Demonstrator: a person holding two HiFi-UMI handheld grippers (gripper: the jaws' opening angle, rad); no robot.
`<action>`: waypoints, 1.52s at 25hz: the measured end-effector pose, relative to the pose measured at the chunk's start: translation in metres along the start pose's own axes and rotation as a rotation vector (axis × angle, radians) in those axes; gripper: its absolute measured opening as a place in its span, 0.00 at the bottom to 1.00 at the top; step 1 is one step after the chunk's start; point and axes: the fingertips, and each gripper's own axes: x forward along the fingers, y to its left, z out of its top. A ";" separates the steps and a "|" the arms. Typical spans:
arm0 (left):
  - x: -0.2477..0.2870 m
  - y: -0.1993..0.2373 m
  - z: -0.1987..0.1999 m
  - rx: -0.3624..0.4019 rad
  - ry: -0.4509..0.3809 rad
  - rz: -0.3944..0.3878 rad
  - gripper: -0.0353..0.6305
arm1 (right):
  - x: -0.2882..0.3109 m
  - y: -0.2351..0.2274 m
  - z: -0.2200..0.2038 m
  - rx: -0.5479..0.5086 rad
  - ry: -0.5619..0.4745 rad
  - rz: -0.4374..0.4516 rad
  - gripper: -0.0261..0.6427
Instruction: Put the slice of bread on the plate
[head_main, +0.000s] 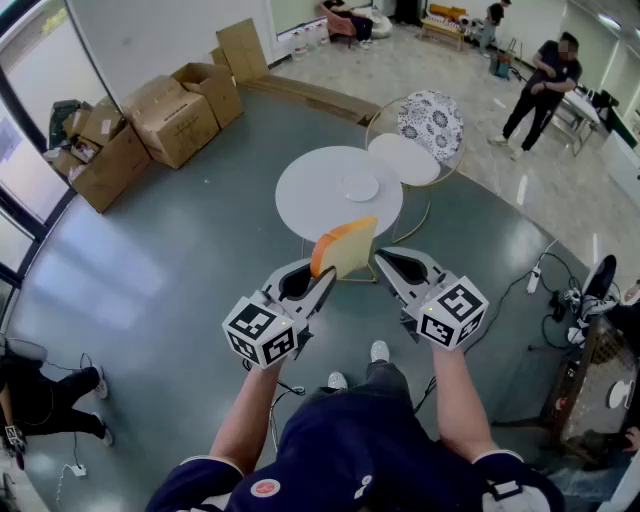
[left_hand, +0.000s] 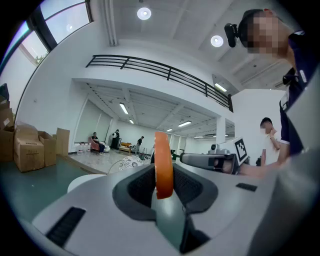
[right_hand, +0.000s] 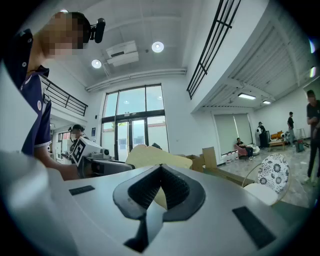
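We hold the left gripper (head_main: 318, 278) level above the floor, its fingers (left_hand: 134, 188) clamped on the lower edge of the slice of bread (head_main: 346, 247). The slice stands upright on its edge, orange crust towards us, in the air just short of the round white counter (head_main: 312, 205). It does not touch the counter. The right gripper (head_main: 392, 263) sits beside it, also level. Its fingers are together at the tips with nothing gripped, and the bread is just beyond them.

A small white plate (head_main: 360, 186) lies near the middle of the counter, well apart from the bread. Behind the counter stands a gold-framed chair (head_main: 430, 123) with a patterned round cushion. The floor (head_main: 170, 270) under us is grey-green, changing to pale tile farther off. Cardboard boxes (head_main: 172, 116) are piled at the left by tall windows (head_main: 22, 95), and people stand and sit far across the hall.
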 end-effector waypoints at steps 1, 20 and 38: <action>0.000 0.001 -0.001 0.000 0.000 0.000 0.20 | 0.000 0.000 0.000 -0.001 0.002 -0.004 0.05; 0.004 0.013 -0.012 -0.004 0.000 -0.018 0.20 | 0.009 -0.007 -0.012 0.000 0.015 -0.015 0.05; 0.063 0.069 -0.002 -0.022 0.012 -0.011 0.20 | 0.047 -0.081 -0.005 0.021 0.015 -0.021 0.05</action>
